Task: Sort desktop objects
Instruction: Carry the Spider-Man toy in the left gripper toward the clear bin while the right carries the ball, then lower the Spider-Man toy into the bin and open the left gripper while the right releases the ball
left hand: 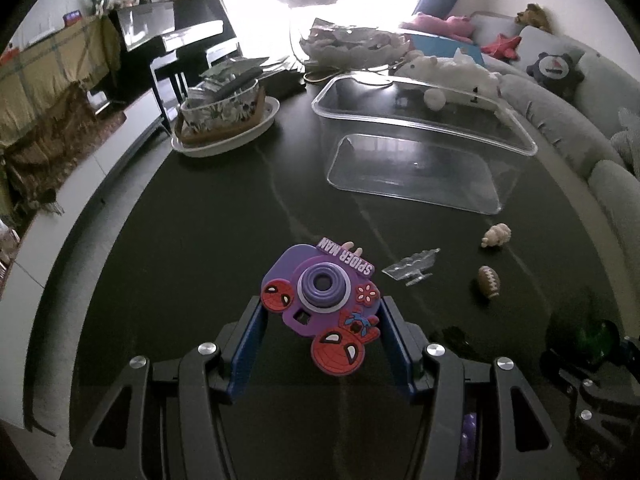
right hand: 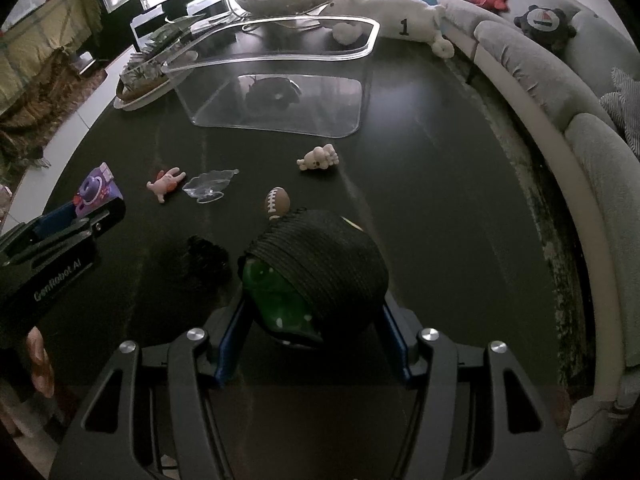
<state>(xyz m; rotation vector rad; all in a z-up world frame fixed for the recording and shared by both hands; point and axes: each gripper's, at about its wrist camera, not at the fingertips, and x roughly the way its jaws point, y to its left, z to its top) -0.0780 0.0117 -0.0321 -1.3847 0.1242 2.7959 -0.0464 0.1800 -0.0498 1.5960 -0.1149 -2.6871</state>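
Toy camera gripped betw left claw pads, black-green ball in rt claw

"SPIDER MAN" was printed on the purple toy camera; "GenRobot AI" was read on the left gripper; "1" was marked on the white plush.

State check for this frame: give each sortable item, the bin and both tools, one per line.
Left tool: shut on purple toy camera, lifted.
Right tool: shut on black-and-green toy.
Clear bin: upright, open.
Toy football: on table.
Pink figure: lying flat.
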